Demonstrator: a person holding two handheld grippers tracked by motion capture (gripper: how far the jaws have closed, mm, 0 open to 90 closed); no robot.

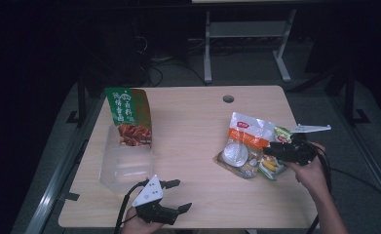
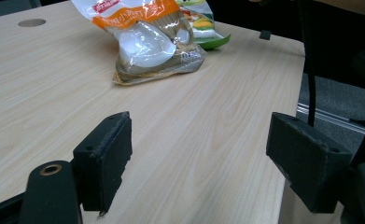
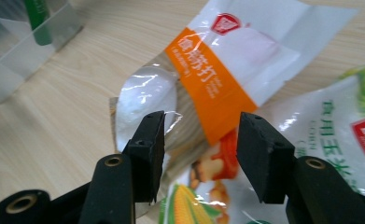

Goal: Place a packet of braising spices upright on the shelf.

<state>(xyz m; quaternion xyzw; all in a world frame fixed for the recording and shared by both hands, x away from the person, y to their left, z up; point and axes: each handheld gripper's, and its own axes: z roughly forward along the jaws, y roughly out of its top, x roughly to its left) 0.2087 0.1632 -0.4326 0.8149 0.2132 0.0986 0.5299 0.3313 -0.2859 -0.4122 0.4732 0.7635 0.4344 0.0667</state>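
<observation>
Orange-banded snack bag [image 1: 243, 144] is lying at the table's [image 1: 188, 146] right side, overlapping a corn packet [image 1: 275, 156]. I am holding my right gripper [image 1: 275, 150] parted above both; my left gripper [image 1: 172, 196] is gaping wide, empty.

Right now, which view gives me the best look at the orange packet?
The right gripper view: the orange packet sits close beyond the open right gripper, its orange band and print sharp. The high view shows it whole but small, beside the corn packet. The left gripper view shows it farther off, top cropped.
</observation>
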